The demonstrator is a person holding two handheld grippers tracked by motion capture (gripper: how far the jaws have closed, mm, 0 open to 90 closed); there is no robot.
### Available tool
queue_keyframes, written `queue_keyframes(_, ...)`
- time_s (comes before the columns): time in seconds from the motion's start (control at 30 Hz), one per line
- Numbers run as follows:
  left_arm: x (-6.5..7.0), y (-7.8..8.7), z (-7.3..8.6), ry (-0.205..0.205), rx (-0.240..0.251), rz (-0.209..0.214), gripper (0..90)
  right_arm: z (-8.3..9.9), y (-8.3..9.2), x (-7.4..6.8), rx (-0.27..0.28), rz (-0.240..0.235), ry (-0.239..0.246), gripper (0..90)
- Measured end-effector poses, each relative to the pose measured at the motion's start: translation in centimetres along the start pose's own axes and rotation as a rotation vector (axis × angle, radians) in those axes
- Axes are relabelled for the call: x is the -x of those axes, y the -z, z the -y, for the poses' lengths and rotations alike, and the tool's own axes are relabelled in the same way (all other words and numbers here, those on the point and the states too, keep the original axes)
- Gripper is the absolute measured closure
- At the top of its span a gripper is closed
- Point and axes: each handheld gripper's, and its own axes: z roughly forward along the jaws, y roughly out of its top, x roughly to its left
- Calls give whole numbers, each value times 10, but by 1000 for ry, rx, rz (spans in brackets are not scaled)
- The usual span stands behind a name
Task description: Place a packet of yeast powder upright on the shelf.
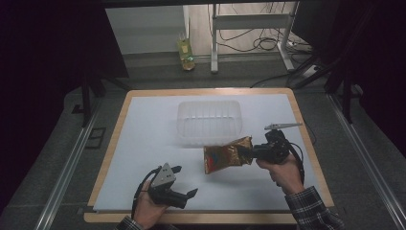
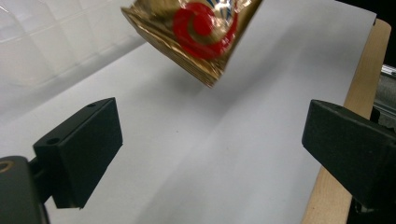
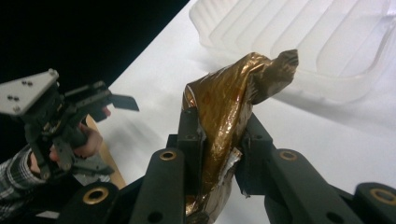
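At the near left of a white-covered table (image 1: pixel 143 143), a person's left hand (image 1: pixel 146 208) holds the left gripper (image 1: pixel 184 182) low over the sheet, its two black jaws spread wide apart with nothing between them (the gripper's own view looks through that gap onto bare white surface, with the table's wooden edge (image 2: pixel 359 93) running along the right). Toward the middle, a gold foil snack bag (image 1: pixel 226 155) marked with a red swirl hangs clear of the table, its shadow on the sheet beneath it; seen from the left gripper, the bag (image 2: pixel 201 32) floats above and beyond the open jaws, apart from them. Behind the bag, farther from the person, a clear plastic tub (image 1: pixel 208 120) sits on the sheet, and the bag's upper edge lies just in front of its near wall. To the right, the right gripper (image 1: pixel 249 154) pinches the bag by one crumpled end, its jaws clamped tight on the foil (image 3: pixel 224 121), with the twisted tip of the bag sticking up past the jaws. The right hand (image 1: pixel 282 170), in a plaid sleeve (image 1: pixel 311 211), holds that gripper roughly level above the table's right side.
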Motion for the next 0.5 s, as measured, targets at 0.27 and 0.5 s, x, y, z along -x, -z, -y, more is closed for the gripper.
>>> queue_keyframes(0.27,5,-1,4,-29,-10,-15,16,-11,0,-2,24,1,-3,740)
queue_keyframes(0.5,5,-1,4,-43,-13,-27,10,-23,-2,-2,36,-2,-15,740)
